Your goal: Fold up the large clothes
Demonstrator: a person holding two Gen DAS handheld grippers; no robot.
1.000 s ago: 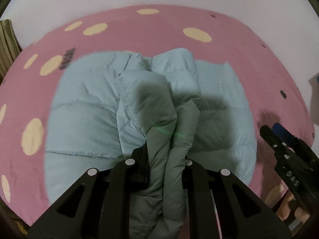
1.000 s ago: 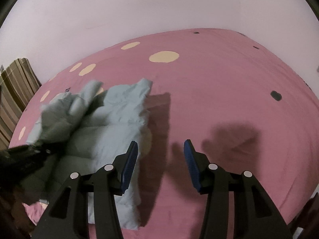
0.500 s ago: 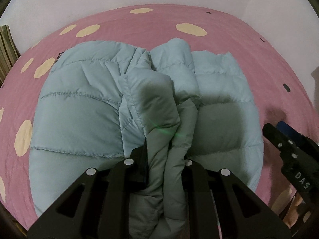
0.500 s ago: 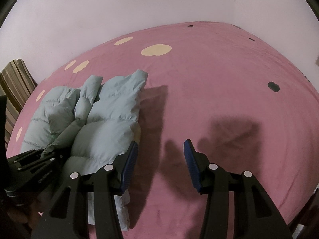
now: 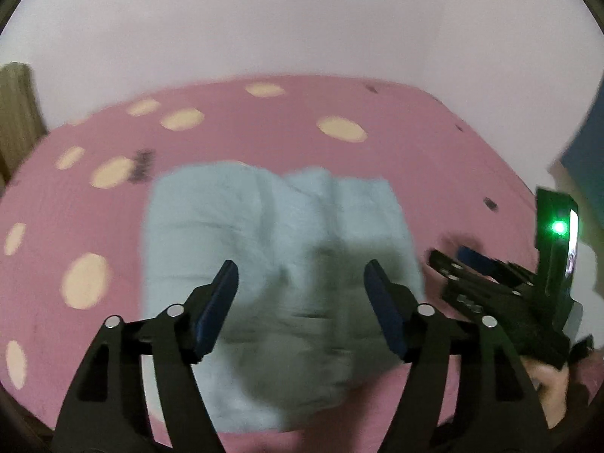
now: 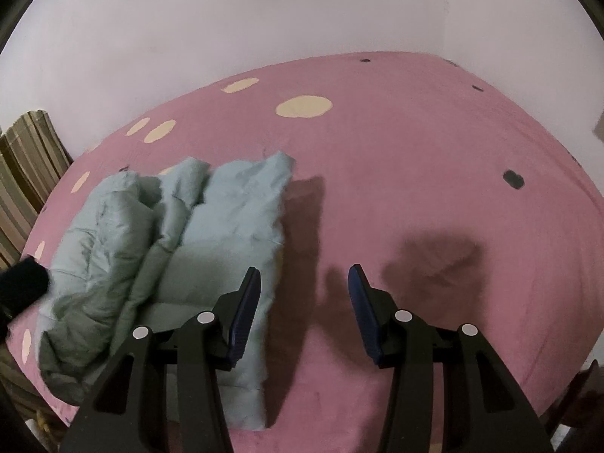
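A pale blue-green puffer jacket [image 5: 271,264] lies folded in a thick bundle on the pink bed; the left wrist view is blurred. My left gripper [image 5: 300,285] is open and empty, held above the jacket's near part. In the right wrist view the jacket [image 6: 181,249] lies at the left, a sleeve heaped along its middle. My right gripper [image 6: 304,287] is open and empty over bare sheet just right of the jacket's edge. The right gripper also shows in the left wrist view [image 5: 464,264] at the right.
The pink bedsheet [image 6: 415,173] has cream and dark spots and fills most of both views. A white wall stands behind the bed. A striped brown fabric [image 6: 26,166] hangs at the left edge. A blue object [image 5: 585,166] is at the far right.
My left gripper has opened and let go of the jacket fold, then pulled back and up. The jacket now lies as a bundle. The right gripper has stayed open in place.
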